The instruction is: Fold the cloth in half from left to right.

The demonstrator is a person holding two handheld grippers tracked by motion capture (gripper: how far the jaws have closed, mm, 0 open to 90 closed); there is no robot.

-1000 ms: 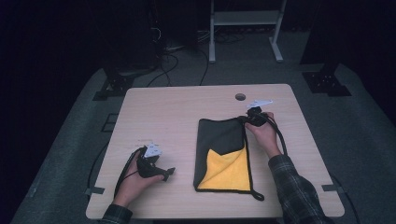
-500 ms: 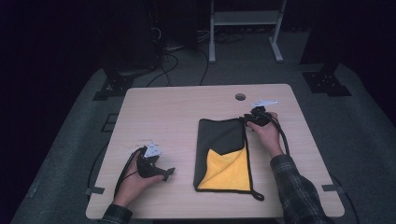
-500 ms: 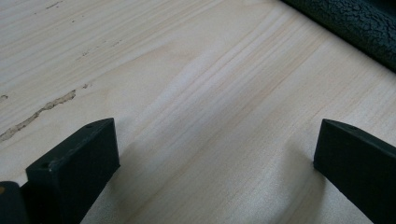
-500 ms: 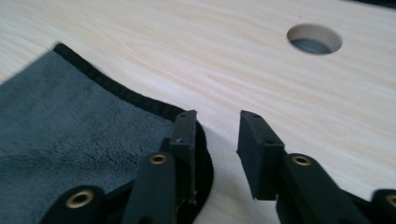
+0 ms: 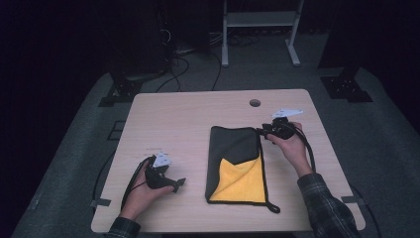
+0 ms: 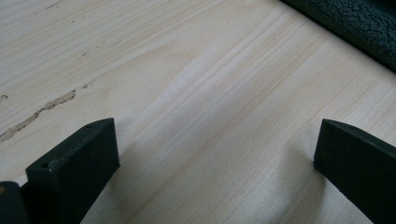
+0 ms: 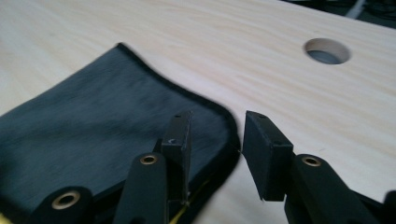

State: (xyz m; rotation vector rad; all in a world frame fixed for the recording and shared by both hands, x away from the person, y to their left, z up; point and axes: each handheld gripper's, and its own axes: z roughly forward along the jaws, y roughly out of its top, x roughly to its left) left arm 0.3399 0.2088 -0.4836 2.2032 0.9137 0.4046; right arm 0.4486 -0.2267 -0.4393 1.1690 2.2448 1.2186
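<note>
pale wood makes up the surface (image 5: 188,114), and in the high view a dark cloth (image 5: 236,166) lies flat on its right half, one corner folded back to bare a yellow underside. the right gripper (image 5: 267,133) sits at the cloth's far right corner, held by the right hand (image 5: 292,146), while the left gripper (image 5: 177,184) rests low on the near left part, well apart from the cloth, in the left hand (image 5: 143,186). a round hole (image 5: 255,103) pierces the wood beyond the cloth. in the left gripper view its jaws stand spread wide over bare wood, with nothing between them. in the right gripper view the jaws are parted, straddling the cloth's (image 7: 93,126) corner edge, not pinching it.
</note>
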